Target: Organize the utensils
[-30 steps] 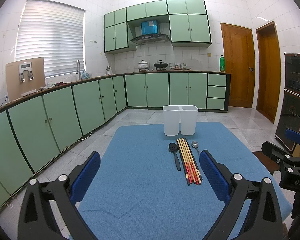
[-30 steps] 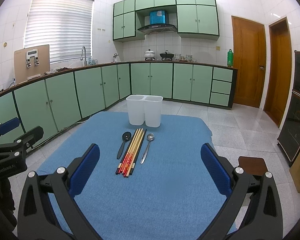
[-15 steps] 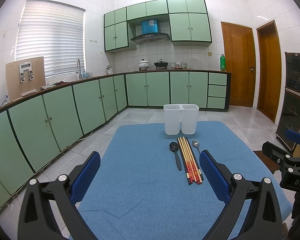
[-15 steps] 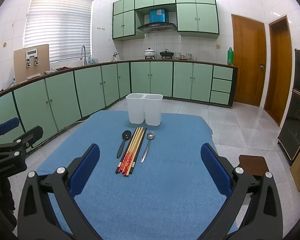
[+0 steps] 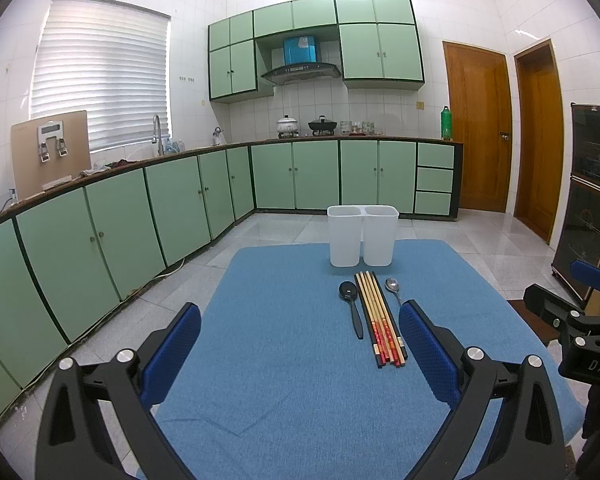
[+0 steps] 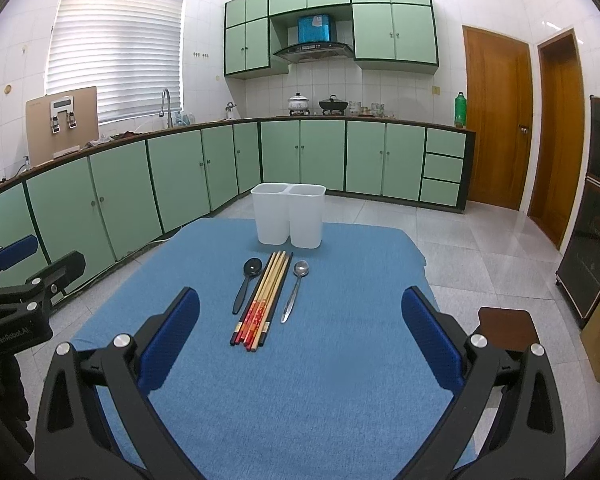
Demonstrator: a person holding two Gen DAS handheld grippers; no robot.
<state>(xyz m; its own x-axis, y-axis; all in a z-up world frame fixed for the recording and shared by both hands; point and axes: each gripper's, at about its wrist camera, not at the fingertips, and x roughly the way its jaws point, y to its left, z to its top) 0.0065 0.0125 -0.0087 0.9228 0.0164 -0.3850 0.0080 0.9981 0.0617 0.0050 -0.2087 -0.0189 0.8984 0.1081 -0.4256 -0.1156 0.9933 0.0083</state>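
Chopsticks (image 6: pixel 262 298) lie on the blue tabletop (image 6: pixel 320 380), just in front of the white bin (image 6: pixel 288 216). Black spoon (image 6: pixel 247 283) is beside them, silver spoon (image 6: pixel 296 290) too. Left tongs (image 5: pixel 300 354) and right tongs (image 6: pixel 300 338) are both wide apart, holding nothing.

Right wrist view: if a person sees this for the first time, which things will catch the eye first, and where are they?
First the blue cloth-covered table filling the foreground, between the open fingers of the right gripper. On it, near the middle, a bundle of chopsticks lies between a black spoon and a metal spoon. Just behind them stands a white two-compartment holder.
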